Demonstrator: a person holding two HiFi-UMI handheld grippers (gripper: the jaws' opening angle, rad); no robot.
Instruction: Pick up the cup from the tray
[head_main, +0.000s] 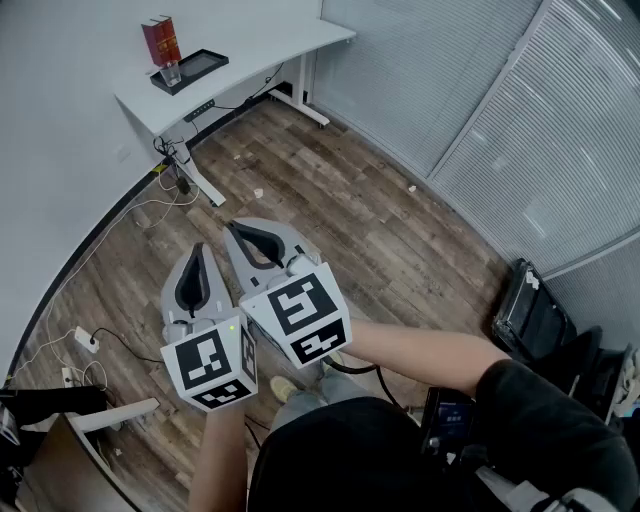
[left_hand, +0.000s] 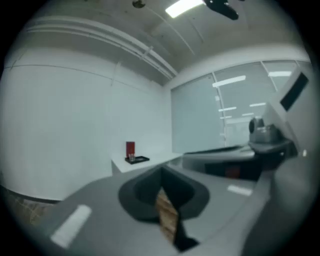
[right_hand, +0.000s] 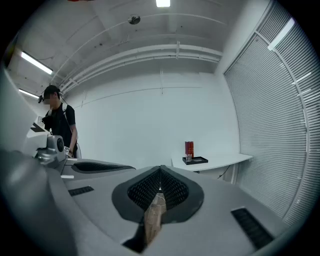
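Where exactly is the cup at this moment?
In the head view the cup stands far off at the upper left, at the left end of the black tray on the white desk, next to the red box.

floor (head_main: 380, 220): brown wood planks, small scraps (head_main: 258, 193) scattered | walls (head_main: 60, 120): plain white, slatted blinds (head_main: 520, 130) covering the right side | furniture: white desk (head_main: 270, 45) in the far corner | cables (head_main: 150, 208): loose by the wall | light: ceiling strip lamps (right_hand: 162, 3) on
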